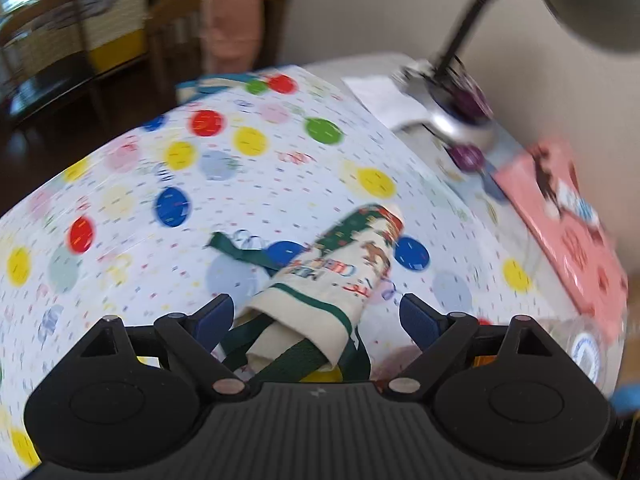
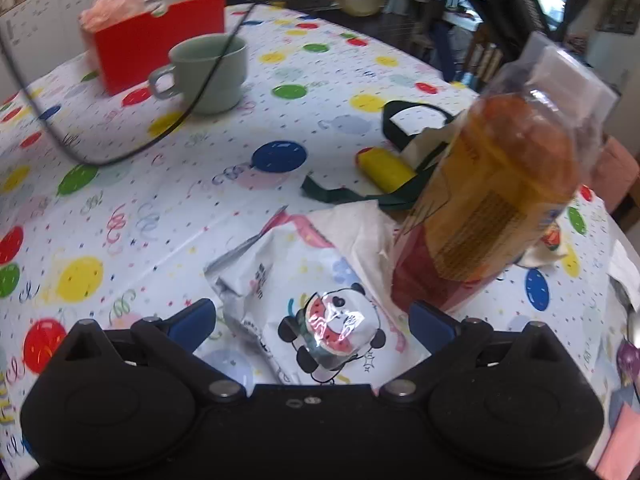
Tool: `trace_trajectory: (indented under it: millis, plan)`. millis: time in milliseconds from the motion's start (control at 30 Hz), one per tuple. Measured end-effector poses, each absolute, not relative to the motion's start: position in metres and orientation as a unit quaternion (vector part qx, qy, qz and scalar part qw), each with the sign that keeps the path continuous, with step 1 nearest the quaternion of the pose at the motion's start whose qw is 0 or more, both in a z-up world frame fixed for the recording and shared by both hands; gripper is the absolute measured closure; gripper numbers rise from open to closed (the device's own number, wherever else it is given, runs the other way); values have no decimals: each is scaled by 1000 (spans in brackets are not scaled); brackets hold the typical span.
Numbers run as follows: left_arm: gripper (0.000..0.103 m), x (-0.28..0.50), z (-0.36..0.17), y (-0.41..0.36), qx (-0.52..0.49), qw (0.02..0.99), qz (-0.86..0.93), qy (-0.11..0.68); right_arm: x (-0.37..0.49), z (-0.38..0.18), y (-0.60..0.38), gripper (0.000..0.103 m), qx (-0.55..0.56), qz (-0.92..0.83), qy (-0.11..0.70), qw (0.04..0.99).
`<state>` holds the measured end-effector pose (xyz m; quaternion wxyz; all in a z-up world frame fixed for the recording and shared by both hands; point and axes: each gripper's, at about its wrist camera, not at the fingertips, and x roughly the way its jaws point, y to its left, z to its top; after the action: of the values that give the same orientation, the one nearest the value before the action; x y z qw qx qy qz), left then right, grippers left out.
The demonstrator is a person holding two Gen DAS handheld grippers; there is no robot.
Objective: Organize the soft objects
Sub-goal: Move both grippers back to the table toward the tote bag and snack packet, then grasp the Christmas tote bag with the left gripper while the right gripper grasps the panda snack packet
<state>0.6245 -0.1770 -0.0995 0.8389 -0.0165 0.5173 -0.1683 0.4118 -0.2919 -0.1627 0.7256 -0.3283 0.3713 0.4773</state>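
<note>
Left wrist view puts the rolled Christmas tote bag (image 1: pixel 340 276) almost directly ahead of my left hand-held gripper (image 1: pixel 316 314), lying on the balloon-print surface (image 1: pixel 120 184). Its long axis runs diagonally, from the near end low between the blue pads (image 1: pixel 418 314) up and away to the right. The jaws are spread wide on either side of that near end, and neither pad touches the cloth. A green strap (image 1: pixel 240 250) trails off to the left of the roll.

On the right wrist view, my right hand-held gripper (image 2: pixel 312 318) is likewise spread open over a soft panda-print packet (image 2: pixel 316 296), which lies on the same surface with its long axis running roughly away from me and slightly left. Nothing is pinched there either. A tall plastic-wrapped bottle (image 2: pixel 492 208) stands just beside the right pad, close enough to be knocked.

I judge each arm is lined up on its own soft item. For the left, the roll lies skewed to the jaw line, so I would expect to rotate the wrist a little before closing across the roll.
</note>
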Motion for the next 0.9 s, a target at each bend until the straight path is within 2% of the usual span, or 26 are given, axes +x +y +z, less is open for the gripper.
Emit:
trace_trajectory:
  millis: [333, 633, 900]
  plan:
    - [13, 643, -109, -169, 100, 799, -284, 520, 410, -170, -294, 0, -354, 505, 372, 694]
    - [13, 645, -131, -207, 229, 756, -339, 511, 414, -174, -292, 0, -361, 510, 368, 689]
    - [13, 656, -164, -217, 254, 742, -339, 519, 405, -180, -293, 7, -382, 496, 351, 696]
